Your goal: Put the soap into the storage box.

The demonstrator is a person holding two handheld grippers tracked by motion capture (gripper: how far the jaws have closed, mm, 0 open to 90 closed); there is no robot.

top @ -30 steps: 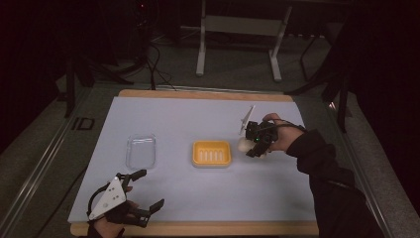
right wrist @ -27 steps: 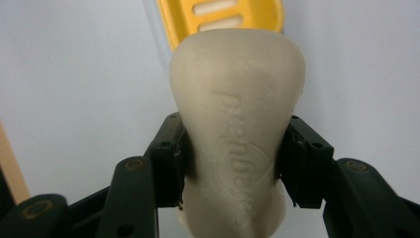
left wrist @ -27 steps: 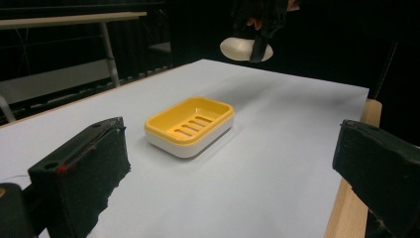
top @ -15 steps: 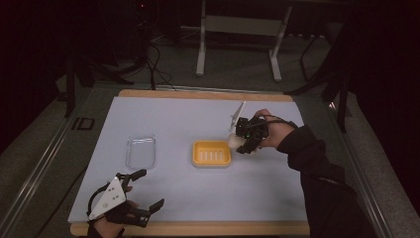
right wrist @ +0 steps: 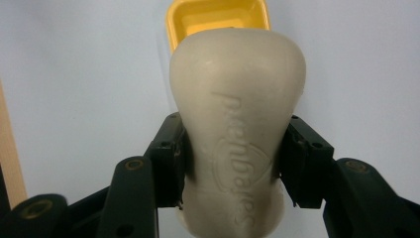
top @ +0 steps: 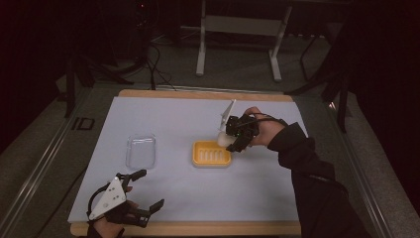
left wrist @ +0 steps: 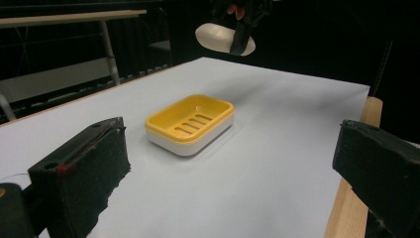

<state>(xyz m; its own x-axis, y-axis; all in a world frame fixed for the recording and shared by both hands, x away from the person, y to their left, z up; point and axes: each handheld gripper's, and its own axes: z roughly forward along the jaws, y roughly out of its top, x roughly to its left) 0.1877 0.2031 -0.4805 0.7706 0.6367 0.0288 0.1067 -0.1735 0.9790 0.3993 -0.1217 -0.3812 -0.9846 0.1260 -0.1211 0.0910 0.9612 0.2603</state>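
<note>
right tongs [right wrist: 233, 163] clamp a pale soap bar [right wrist: 237, 124] at frame centre above the yellow soap dish [top: 212, 153]; left tongs [top: 141, 191], lower left, gape empty over the worktop [top: 173, 119].

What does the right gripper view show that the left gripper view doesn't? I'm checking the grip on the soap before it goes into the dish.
Right gripper view alone: the right gripper shut on the soap bar, pads pressing both its sides, raised lettering on its face.

Left gripper view alone: the left gripper with open jaws, the yellow soap dish whole with its slots, and the table's wooden edge.

Both: soap held above the table, the dish, the pale table.
</note>
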